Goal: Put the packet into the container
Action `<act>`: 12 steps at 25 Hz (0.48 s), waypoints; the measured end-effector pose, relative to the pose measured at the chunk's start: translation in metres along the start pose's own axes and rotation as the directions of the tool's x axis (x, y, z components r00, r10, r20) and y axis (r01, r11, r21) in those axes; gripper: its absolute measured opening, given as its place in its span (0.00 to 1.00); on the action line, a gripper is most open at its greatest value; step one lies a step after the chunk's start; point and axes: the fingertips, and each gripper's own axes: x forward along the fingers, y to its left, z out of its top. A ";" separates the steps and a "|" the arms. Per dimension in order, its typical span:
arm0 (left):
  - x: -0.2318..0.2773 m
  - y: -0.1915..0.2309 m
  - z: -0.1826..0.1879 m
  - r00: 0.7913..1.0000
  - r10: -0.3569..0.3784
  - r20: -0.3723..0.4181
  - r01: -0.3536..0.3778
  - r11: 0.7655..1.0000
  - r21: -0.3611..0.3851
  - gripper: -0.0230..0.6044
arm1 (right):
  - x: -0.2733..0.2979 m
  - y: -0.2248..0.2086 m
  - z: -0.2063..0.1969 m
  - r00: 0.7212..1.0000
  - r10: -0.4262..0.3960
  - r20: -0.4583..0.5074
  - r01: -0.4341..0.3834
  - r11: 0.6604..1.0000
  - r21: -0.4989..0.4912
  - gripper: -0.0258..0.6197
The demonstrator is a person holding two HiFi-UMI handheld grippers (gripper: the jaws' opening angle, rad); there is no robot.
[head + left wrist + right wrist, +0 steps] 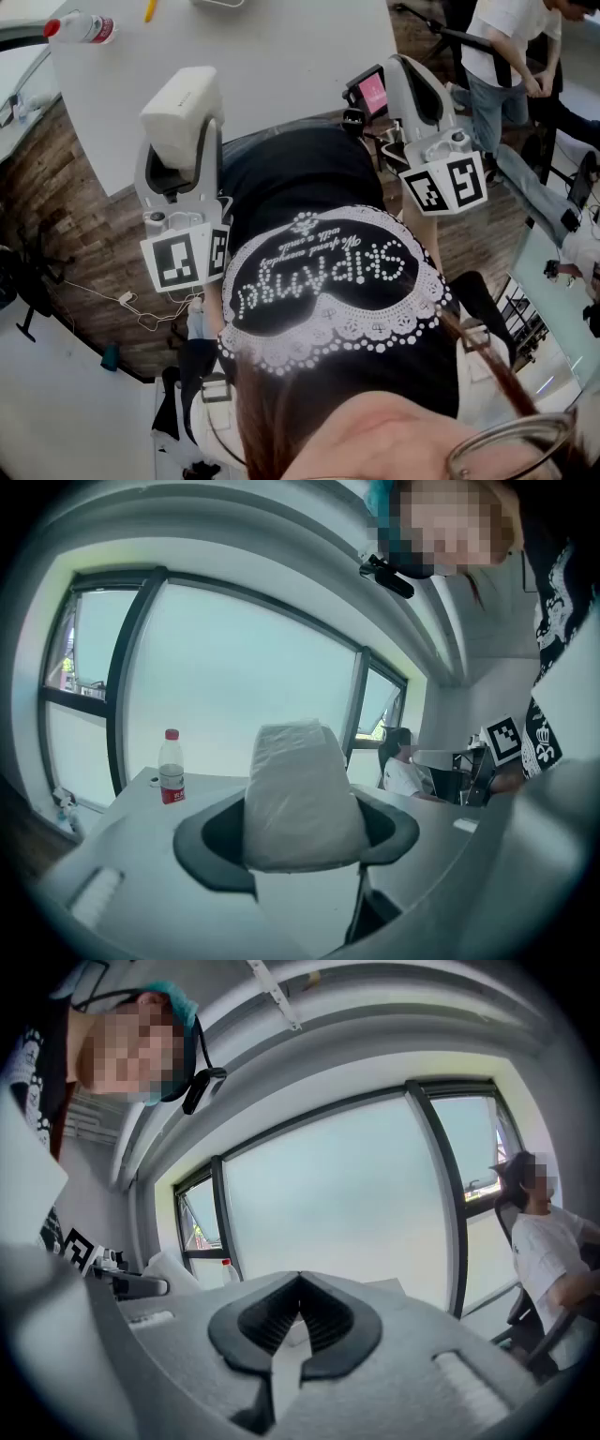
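Packet is held in your left gripper, up in front of the table; your right gripper is closed, empty. Carrying step, I judge: next you must find the container, not visible.

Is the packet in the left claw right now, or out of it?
In it: the left claw clamps the white packet between its wide-spread jaws.

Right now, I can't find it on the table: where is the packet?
At the head view's left: the packet is clamped in the left gripper, by the near edge of the table, with the bottle farther off.
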 end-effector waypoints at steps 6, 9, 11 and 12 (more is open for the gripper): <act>0.000 -0.001 0.001 1.000 0.003 -0.003 -0.003 1.000 0.001 0.49 | -0.001 -0.001 0.002 1.000 0.001 -0.003 -0.001 1.000 0.000 0.04; -0.001 0.000 -0.001 1.000 0.004 -0.005 -0.004 1.000 0.001 0.49 | -0.001 0.000 0.000 1.000 0.001 -0.004 -0.001 1.000 0.000 0.04; -0.002 0.000 -0.001 1.000 0.004 -0.007 -0.004 1.000 0.000 0.49 | -0.001 0.000 0.000 1.000 0.000 -0.005 0.000 1.000 0.000 0.04; -0.001 0.000 -0.001 1.000 0.003 -0.007 -0.003 1.000 0.000 0.49 | -0.001 0.000 0.000 1.000 -0.001 -0.005 0.001 1.000 0.000 0.04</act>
